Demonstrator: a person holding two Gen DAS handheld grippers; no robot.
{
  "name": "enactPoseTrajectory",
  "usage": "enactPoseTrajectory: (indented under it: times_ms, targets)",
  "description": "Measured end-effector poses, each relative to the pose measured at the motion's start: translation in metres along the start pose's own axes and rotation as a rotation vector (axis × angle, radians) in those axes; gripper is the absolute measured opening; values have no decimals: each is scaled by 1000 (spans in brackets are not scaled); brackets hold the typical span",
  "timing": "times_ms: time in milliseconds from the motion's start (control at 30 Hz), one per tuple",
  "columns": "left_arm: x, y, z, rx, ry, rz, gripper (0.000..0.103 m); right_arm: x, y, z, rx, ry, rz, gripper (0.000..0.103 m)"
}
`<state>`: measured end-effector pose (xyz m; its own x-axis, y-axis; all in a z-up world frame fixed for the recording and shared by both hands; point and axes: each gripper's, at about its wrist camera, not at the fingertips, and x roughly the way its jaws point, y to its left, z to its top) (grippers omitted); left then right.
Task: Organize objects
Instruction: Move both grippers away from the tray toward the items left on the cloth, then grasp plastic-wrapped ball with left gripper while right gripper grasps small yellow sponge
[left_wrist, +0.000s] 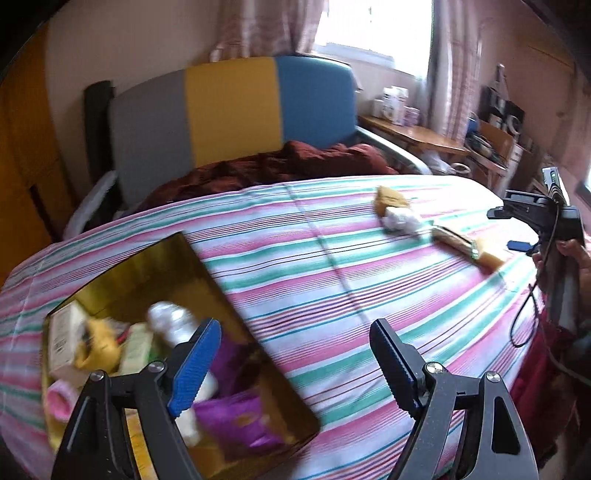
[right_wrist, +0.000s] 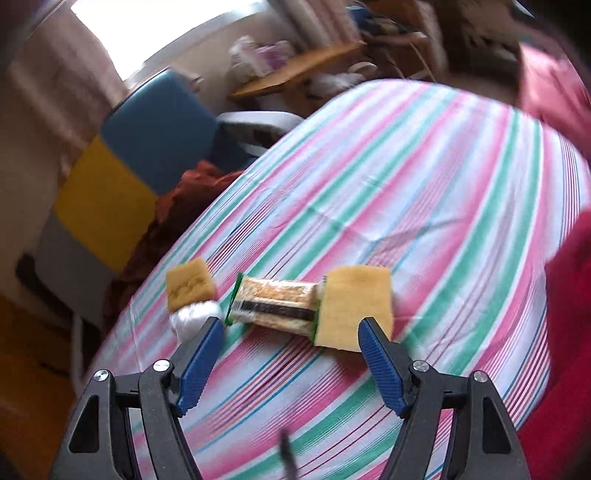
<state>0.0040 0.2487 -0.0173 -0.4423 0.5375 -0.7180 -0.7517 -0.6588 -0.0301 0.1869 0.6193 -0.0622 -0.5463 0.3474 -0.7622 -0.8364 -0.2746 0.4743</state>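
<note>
A gold tin box (left_wrist: 207, 266) lies on the striped bedsheet (left_wrist: 332, 258) at the lower left, holding a white bottle (left_wrist: 173, 321), a white carton (left_wrist: 64, 339), a purple packet (left_wrist: 240, 413) and other items. My left gripper (left_wrist: 295, 354) is open and empty just right of the box. My right gripper (right_wrist: 291, 339) is open and empty, just short of a biscuit packet (right_wrist: 275, 304). A large yellow sponge (right_wrist: 354, 306), a small yellow sponge (right_wrist: 188, 288) and a white wad (right_wrist: 194, 319) lie beside the packet. The right gripper also shows in the left wrist view (left_wrist: 496, 213).
A grey, yellow and blue headboard (left_wrist: 229, 110) and a rumpled maroon blanket (left_wrist: 277, 166) lie beyond the bed. A wooden shelf (left_wrist: 413, 134) with boxes stands by the window. Red cloth (right_wrist: 565, 332) hangs at the bed's right edge.
</note>
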Motion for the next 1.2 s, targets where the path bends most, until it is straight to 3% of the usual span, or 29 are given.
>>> enactPoseTrajectory:
  times_ms: [133, 367, 533, 1200]
  targets:
    - [22, -22, 21, 11, 29, -66, 83, 1, -11, 1, 74, 17, 44, 77]
    - [67, -66, 56, 111, 55, -117, 83, 3, -5, -2, 51, 41, 89, 77]
    - [106, -84, 78, 83, 121, -187, 82, 3, -2, -2, 34, 49, 119, 79]
    - [244, -154, 141, 124, 194, -233, 85, 15, 10, -6, -14, 119, 211, 80]
